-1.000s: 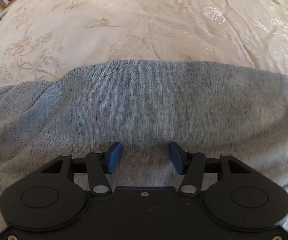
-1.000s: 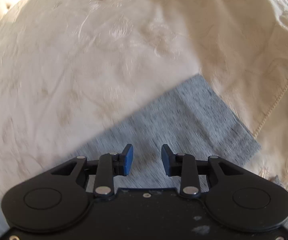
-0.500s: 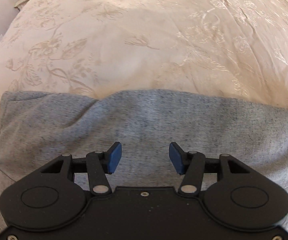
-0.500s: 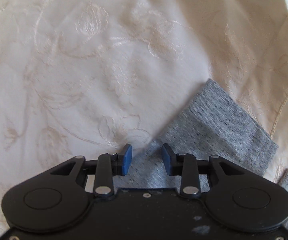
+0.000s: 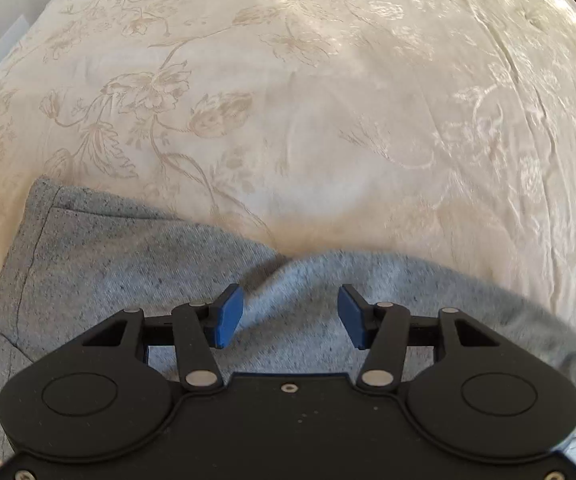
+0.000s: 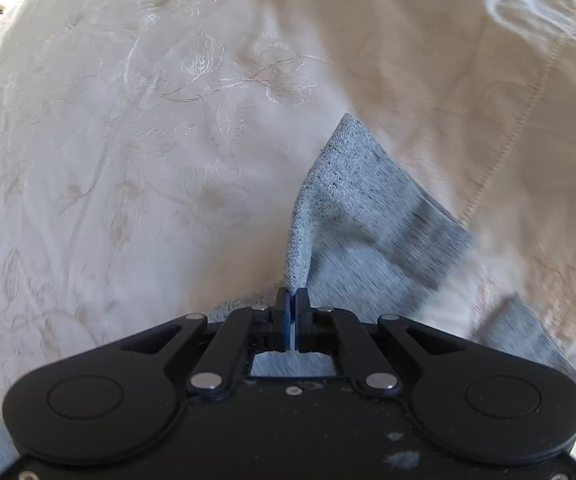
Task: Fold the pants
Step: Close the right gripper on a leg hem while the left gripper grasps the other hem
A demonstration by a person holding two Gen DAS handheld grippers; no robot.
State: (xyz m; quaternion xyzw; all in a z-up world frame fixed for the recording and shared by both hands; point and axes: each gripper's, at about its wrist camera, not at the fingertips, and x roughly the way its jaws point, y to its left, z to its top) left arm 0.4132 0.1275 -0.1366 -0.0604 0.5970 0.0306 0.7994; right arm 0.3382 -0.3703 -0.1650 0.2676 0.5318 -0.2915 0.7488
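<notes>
In your left wrist view, your left gripper (image 5: 290, 316) hangs with its blue pads (image 5: 223, 316) spread wide and nothing between them. Below and ahead of it lie the grey pants (image 5: 135, 264), spread on the cream floral bedspread (image 5: 328, 120). A stitched hem edge shows at the far left of the cloth, and a soft ridge with a shadowed crease runs up through the fabric just ahead of the gap between your fingers. The cloth's right side is blurred, so you cannot read its edge there.

In your right wrist view, your right gripper (image 6: 296, 308) is closed tight on the pants (image 6: 368, 232), the two pads pressed together with a thin fold of grey cloth pinched between them. From the pinch the fabric rises in a peaked flap, its pointed corner standing ahead of and a little right of your fingers. The rest of the leg trails off to the right over the bedspread (image 6: 127, 160), and another grey piece lies at the lower right near a corded seam (image 6: 516, 136) in the cover. That right part is blurred.
</notes>
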